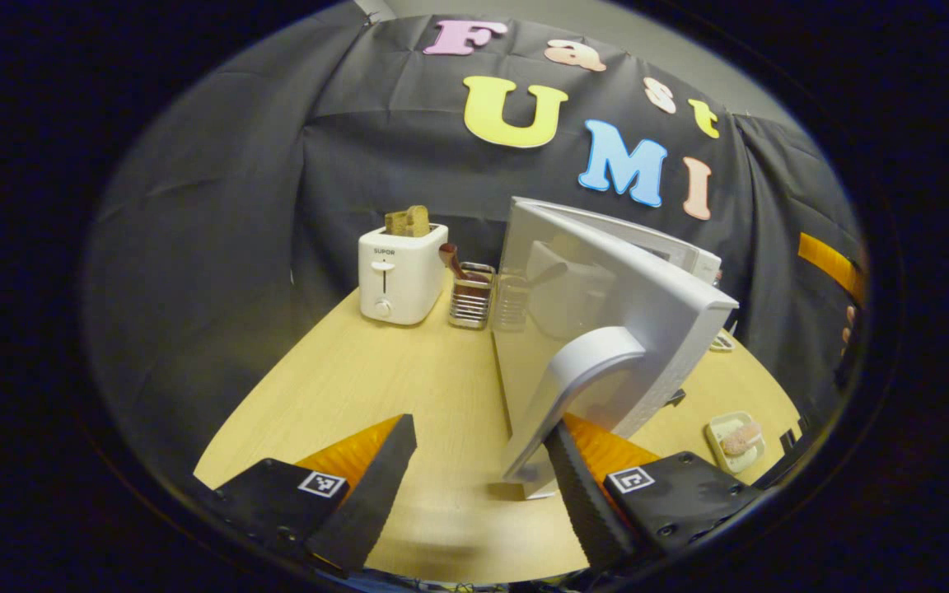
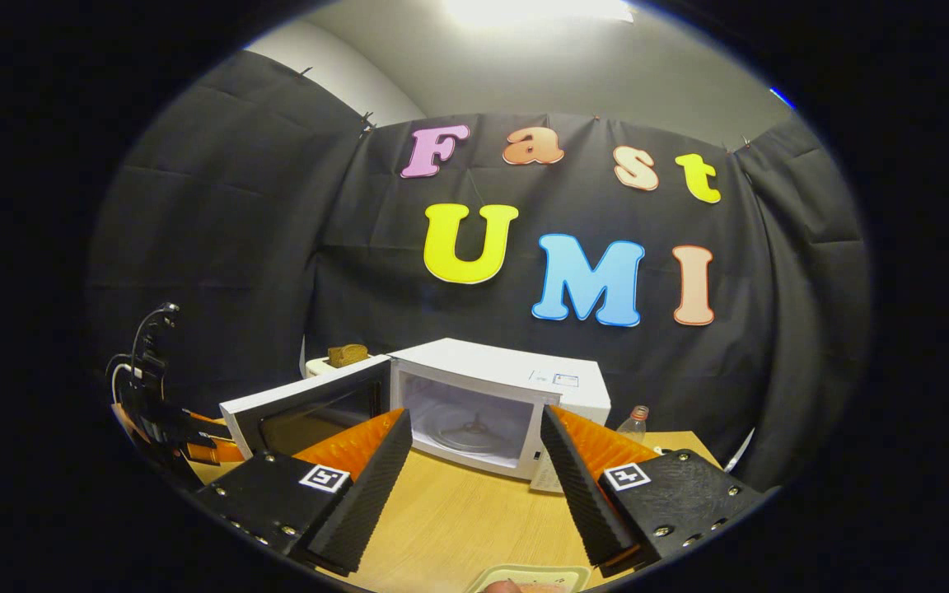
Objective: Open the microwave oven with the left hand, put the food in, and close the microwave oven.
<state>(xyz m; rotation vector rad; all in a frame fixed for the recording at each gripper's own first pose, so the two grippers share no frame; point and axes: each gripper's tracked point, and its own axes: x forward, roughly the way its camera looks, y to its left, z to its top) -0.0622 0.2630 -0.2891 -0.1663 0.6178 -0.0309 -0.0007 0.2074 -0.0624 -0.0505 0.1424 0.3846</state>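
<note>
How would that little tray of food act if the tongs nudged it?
The tray looks shallow and flat-bottomed, so it would probably slide on the smooth table rather than tip. It seems small and light. The food lies loose and might shift.

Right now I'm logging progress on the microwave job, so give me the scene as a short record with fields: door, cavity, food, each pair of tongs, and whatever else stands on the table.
door: microwave door swung open, its handle near the left tongs
cavity: microwave interior with bare turntable, no food inside
food: on a small tray on the table, not yet moved
left tongs: open, gripping nothing
right tongs: open, above the tray's rim
other items: toaster with bread, utensil rack, bottle beside the microwave
</note>
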